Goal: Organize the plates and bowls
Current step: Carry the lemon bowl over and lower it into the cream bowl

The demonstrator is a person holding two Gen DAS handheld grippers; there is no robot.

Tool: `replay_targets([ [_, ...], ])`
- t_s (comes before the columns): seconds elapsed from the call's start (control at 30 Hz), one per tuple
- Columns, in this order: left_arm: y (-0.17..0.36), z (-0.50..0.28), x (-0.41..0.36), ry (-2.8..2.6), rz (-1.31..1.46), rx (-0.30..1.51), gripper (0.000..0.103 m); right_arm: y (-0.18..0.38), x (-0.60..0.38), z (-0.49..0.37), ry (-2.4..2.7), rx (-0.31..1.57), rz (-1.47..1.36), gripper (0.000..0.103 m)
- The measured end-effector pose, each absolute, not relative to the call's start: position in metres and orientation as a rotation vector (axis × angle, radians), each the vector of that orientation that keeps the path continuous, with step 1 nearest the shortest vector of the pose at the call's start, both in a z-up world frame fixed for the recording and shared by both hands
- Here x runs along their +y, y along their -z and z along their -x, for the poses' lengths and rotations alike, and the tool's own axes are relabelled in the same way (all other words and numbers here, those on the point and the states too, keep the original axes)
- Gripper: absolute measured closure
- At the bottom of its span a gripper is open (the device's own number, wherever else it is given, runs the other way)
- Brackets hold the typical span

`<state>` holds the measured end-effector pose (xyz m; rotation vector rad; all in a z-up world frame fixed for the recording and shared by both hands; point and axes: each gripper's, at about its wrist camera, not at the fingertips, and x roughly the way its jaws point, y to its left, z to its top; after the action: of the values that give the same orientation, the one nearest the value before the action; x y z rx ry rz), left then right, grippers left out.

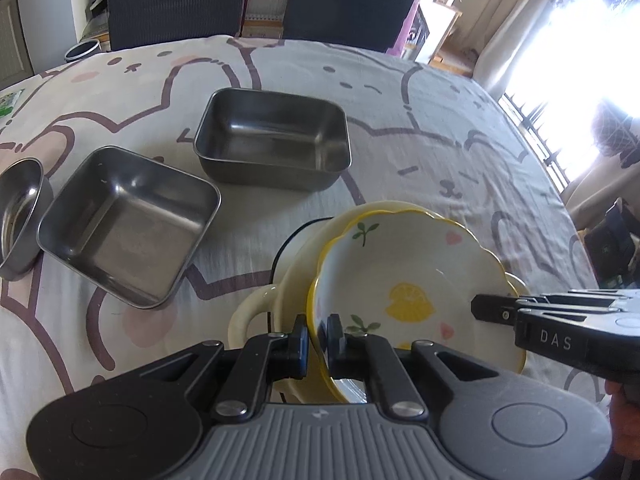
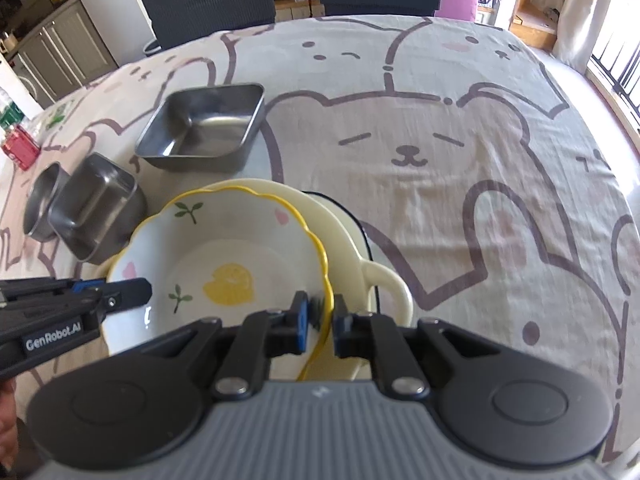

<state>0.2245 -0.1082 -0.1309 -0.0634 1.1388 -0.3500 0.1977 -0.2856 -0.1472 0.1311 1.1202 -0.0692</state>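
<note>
Above a cream two-handled dish (image 1: 292, 276) on a bear-print tablecloth (image 2: 440, 140), a scalloped lemon-print bowl (image 1: 404, 280) is held tilted. The left gripper (image 1: 318, 338) pinches its rim on one side, the right gripper (image 2: 320, 320) pinches the opposite rim. Beyond the cream dish sit two square steel trays (image 1: 128, 224) (image 1: 274, 138) and a round steel cup (image 1: 20, 216).

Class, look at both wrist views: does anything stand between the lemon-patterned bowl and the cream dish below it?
Nothing visible does. The lemon bowl, pinched at opposite rims by the left gripper and right gripper, sits tilted directly over the cream handled dish.
</note>
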Motion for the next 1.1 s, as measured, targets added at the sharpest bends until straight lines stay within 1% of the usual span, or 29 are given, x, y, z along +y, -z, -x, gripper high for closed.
replay_targets([
  [0.5,0.137,-0.238,-0.114,0.330,0.048,1.180,0.094,0.156,-0.287,-0.211,0.080,1.167,-0.108,0.088],
  [1.1,0.137,-0.236,-0.115,0.341,0.030,1.187,0.095,0.162,-0.300,-0.217,0.091,1.212,-0.204,0.088],
])
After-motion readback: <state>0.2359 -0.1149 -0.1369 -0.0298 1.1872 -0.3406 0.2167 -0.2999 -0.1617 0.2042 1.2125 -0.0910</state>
